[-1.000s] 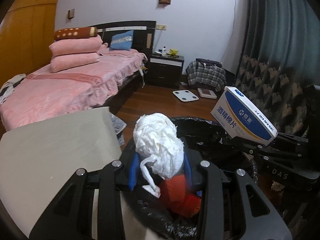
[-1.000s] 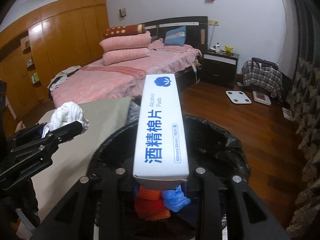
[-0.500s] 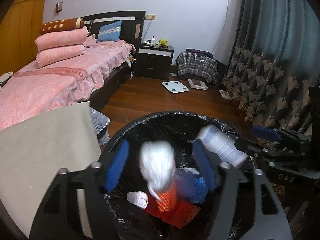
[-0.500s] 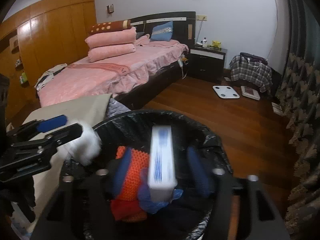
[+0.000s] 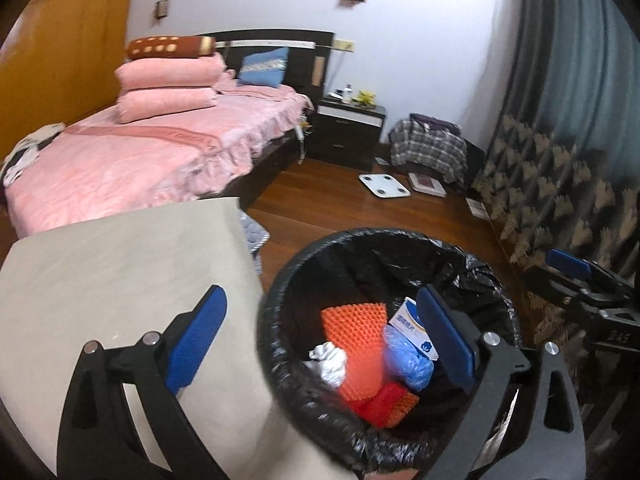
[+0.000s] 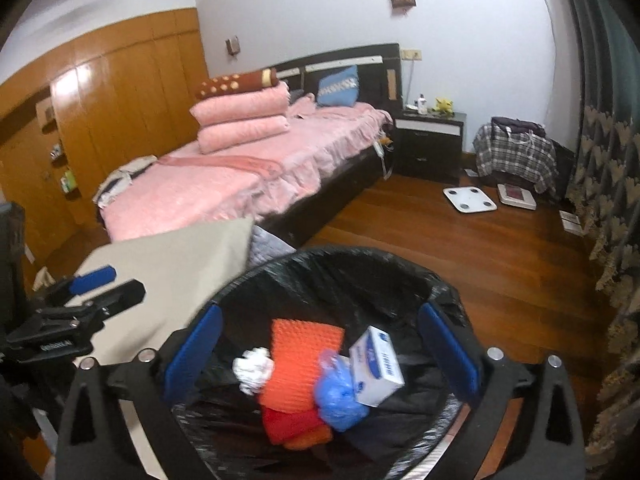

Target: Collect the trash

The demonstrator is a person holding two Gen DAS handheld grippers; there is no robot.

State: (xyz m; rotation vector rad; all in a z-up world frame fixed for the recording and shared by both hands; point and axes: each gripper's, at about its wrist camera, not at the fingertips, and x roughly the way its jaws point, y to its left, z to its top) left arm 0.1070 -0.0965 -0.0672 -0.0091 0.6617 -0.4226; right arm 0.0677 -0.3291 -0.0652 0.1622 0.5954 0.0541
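Observation:
A round bin with a black liner (image 5: 472,264) (image 6: 320,256) stands on the floor beside a beige table. Inside lie a crumpled white tissue (image 5: 330,362) (image 6: 253,368), a white and blue alcohol pad box (image 5: 414,328) (image 6: 376,366), orange mesh pads (image 5: 354,328) (image 6: 300,360) and a blue bag (image 5: 408,360) (image 6: 338,396). My left gripper (image 5: 320,332) is open and empty, over the bin's left rim. My right gripper (image 6: 320,352) is open and empty above the bin. Each gripper shows at the edge of the other's view: the right (image 5: 576,276), the left (image 6: 100,288).
A beige table top (image 5: 120,272) (image 6: 172,256) lies left of the bin. A pink bed (image 5: 132,160) stands behind it. A nightstand (image 5: 348,132), a white scale (image 5: 384,186) and a plaid bag (image 5: 428,152) sit on the wood floor; a curtain (image 5: 560,160) hangs on the right.
Both grippers opened. The tissue dropped from the left one and the alcohol pad box from the right one; both now lie in the bin. The grippers have drawn back slightly.

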